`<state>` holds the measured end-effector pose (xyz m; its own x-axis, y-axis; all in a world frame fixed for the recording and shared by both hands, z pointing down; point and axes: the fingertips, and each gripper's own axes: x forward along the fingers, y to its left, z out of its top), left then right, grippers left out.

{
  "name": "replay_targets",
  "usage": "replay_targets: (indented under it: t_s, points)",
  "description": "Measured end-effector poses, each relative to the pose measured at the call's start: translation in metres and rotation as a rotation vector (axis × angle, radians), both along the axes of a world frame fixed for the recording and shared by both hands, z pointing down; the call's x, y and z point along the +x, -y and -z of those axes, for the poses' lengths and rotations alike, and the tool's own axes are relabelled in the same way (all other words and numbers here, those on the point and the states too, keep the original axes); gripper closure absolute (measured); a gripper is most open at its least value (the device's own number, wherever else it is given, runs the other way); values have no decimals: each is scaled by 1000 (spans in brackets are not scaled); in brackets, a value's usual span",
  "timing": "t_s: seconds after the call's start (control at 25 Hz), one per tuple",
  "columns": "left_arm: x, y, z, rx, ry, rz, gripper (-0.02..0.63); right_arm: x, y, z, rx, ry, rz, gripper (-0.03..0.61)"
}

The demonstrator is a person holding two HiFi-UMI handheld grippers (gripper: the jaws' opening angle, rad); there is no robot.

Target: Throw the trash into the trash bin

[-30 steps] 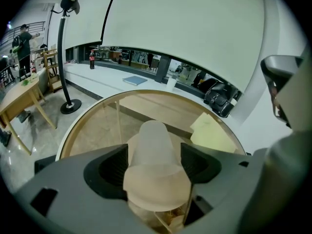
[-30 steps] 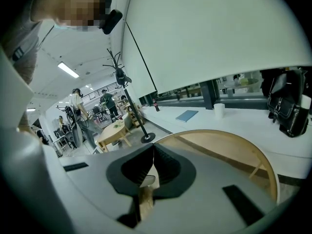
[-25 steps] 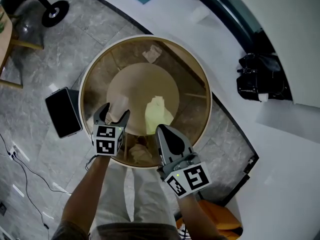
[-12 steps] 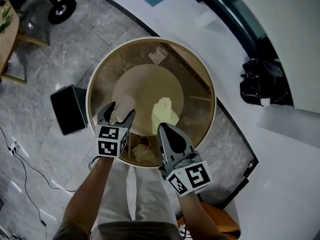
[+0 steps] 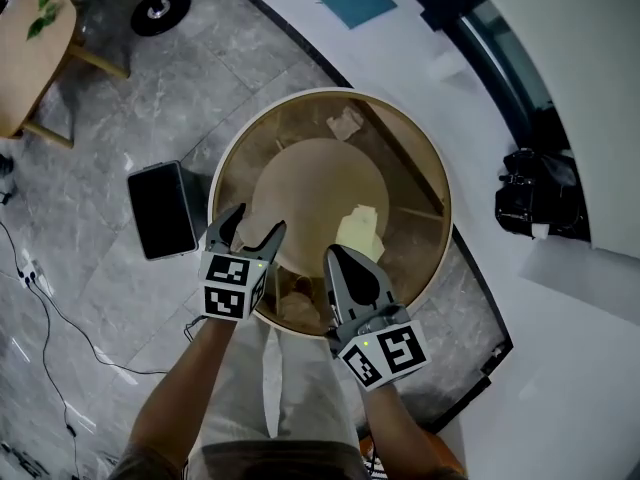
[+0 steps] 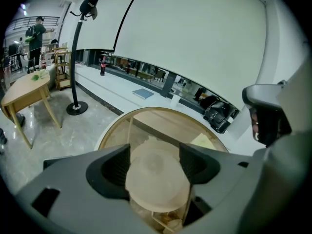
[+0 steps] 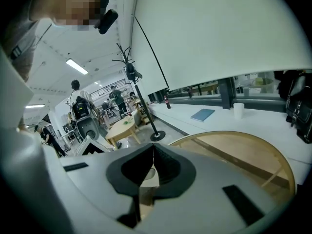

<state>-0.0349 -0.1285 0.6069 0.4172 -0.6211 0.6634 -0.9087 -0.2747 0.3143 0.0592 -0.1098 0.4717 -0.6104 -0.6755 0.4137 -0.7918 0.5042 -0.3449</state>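
**A:** Amber see-through plastic under a cream rim: trash bin (image 5: 415, 183) filling the middle of the head view. Inside, crumpled paper (image 5: 346, 121) at twelve o'clock against the wall, yellowish sheet (image 5: 360, 233) at four o'clock of the pale bottom, and crumpled scraps (image 5: 298, 306) at six, right under the rim.

**B:** And over that near rim?

**A:** At seven o'clock, left gripper (image 5: 258, 223), fingers spread wide and pinching nothing. Just beside it at half past five, right gripper (image 5: 335, 260), fingers pressed together.

**B:** Anything around the bin?

**A:** Lying flat at nine o'clock, black slab (image 5: 165, 208). Out at three, black bag (image 5: 535, 193). Up near twelve, blue sheet (image 5: 362, 0).

**B:** Over to the left gripper view, then.

**A:** Both jaws well apart, with only the bin's pale round bottom showing between them. Yellowish sheet off at two o'clock. Nothing held.

**B:** And the right gripper view?

**A:** Tips touching, closed to a seam, nothing clearly caught there. Bin rim curving away at three o'clock. Beyond it at two, white cup (image 7: 238, 109). Far off at ten, wooden table (image 7: 122, 126).
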Motion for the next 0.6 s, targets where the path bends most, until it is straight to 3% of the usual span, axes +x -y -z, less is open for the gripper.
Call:
replay_targets:
  t_s: [0.24,0.6]
  points:
    - [-57,-8,17,24,-7,98,285,-56,0,1,0,4,89,560]
    - [-193,-50,27,39,26,308,285,-187,-24,-4,-4,40,289,558]
